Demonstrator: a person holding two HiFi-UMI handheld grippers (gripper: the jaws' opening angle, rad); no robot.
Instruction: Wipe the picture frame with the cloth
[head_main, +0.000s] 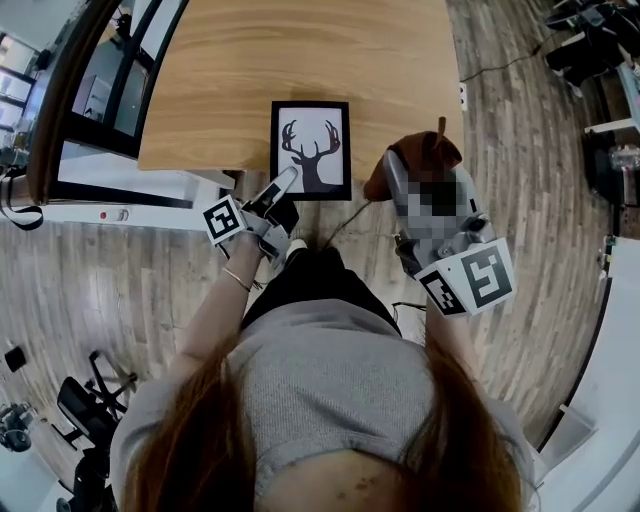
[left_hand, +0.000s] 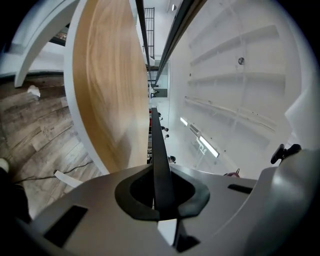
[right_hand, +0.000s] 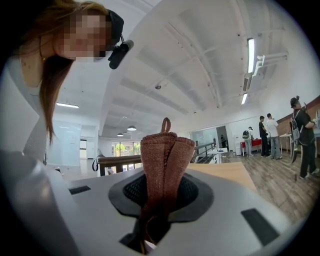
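Wooden table (head_main: 300, 60), left tongs (head_main: 289, 179) clamped on picture frame (head_main: 311, 150), right tongs (head_main: 396, 170) gripping cloth (head_main: 420, 152)

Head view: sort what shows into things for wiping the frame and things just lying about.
For the job:
frame, gripped at its edge by the left gripper
cloth, clamped in the right gripper
table below the frame

Lying about:
floor cable
black chair, lower left
cluttered desks, top right

The head view looks steeply down on the bench (head_main: 300, 60), left gripper (head_main: 290, 176) and right gripper (head_main: 398, 165). Each gripper view looks closely along its own jaws, sharing that bench.
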